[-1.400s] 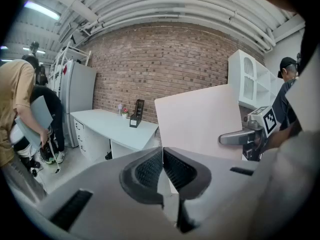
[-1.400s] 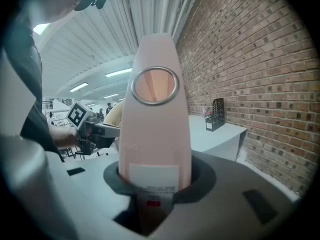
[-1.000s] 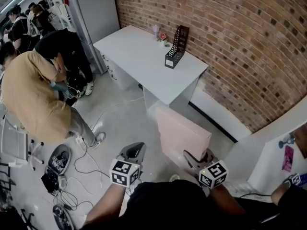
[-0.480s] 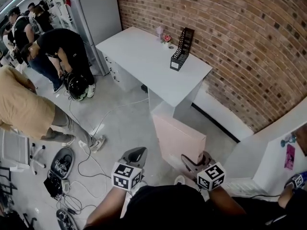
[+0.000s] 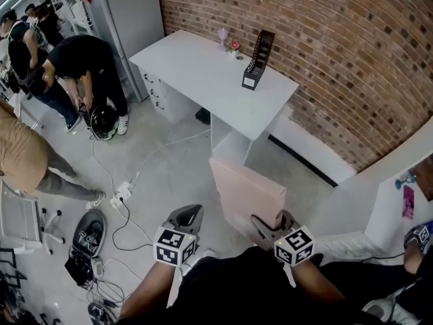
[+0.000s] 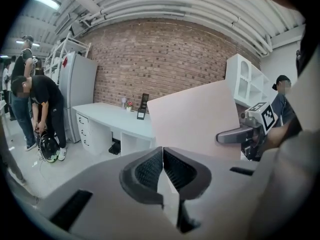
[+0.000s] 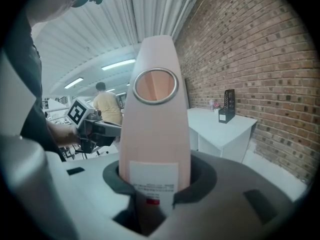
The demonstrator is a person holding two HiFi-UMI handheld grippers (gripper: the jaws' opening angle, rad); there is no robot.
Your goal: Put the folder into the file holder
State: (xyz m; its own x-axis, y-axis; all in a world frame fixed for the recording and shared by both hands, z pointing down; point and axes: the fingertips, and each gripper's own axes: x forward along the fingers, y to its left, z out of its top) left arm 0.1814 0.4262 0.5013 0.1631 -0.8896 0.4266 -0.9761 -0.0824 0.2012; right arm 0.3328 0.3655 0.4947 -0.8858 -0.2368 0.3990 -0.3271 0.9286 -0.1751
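- Right gripper [image 5: 269,223]: clamped on the bottom end of the pink folder [image 5: 247,189], with the spine label and ring hole facing its camera. The grip is unchanged over the last second.
- Left gripper [image 5: 187,217]: jaws are closed together with nothing between them. It is held low beside the folder, not touching it, as before.
- The folder is carried on edge in the air, just ahead of the body and over the floor. It is not yet over the desk [image 5: 203,73].
- Cables and a power strip [image 5: 123,193] lie on the floor left of the walking line, apart from the folder.
- Change: the person in tan [image 5: 20,154] has been passed and is now at the left edge. The person in black [image 5: 81,54] is now seen bent over by the grey cabinet.
- Change: the view has swung slightly and the desk is hardly nearer than a second ago, so little ground has been gained.
- File holder [image 5: 259,61]: black, upright at the desk's back edge by the brick wall [image 5: 338,59], unmoved and well apart from the folder. Its contents cannot be made out.
- Judgement: the carry phase is under way and insertion has not begun. The gap to the desk must be closed before the folder is lined up with the holder's open top.
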